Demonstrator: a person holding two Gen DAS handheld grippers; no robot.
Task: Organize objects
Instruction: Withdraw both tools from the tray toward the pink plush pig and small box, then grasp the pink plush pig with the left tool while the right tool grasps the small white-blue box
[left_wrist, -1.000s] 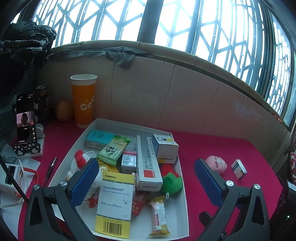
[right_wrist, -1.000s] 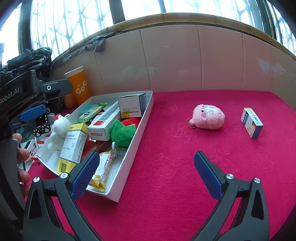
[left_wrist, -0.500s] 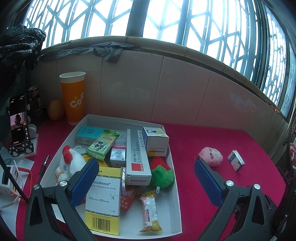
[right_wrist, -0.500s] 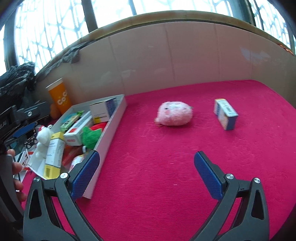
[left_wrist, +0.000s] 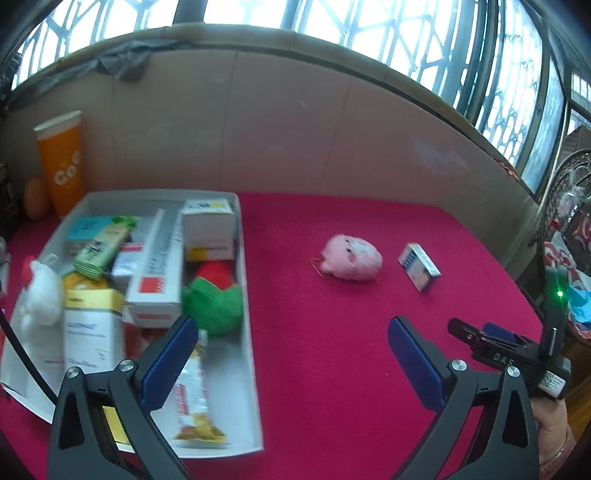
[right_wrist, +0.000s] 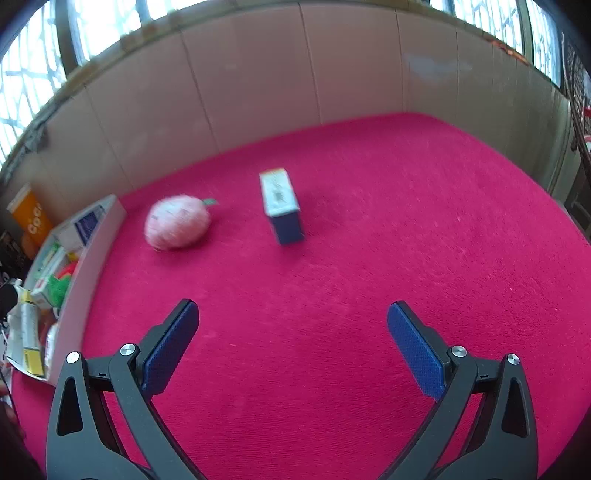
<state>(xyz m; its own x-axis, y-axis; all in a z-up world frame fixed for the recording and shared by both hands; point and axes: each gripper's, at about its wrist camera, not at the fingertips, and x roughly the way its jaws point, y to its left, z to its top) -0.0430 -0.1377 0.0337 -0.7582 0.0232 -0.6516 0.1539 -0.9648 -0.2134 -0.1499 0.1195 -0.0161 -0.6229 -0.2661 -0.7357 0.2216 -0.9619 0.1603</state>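
Your left gripper (left_wrist: 291, 354) and right gripper (right_wrist: 293, 345): fingers released, empty. Motion blur smears pink plush (right_wrist: 178, 222); tray (right_wrist: 94, 258) cut off at frame edge.

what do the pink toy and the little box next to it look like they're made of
Pink toy: soft plush fabric, by its fuzzy, rounded outline; a small metal-looking chain hangs from it.
Little box: probably printed cardboard, by its sharp folded edges, flat faces and what looks like a barcode; blur hides the finish.

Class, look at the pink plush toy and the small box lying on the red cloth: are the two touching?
Apart. In the right wrist view a strip of bare red cloth shows between the pink plush toy and the small box; the left wrist view shows the same gap.
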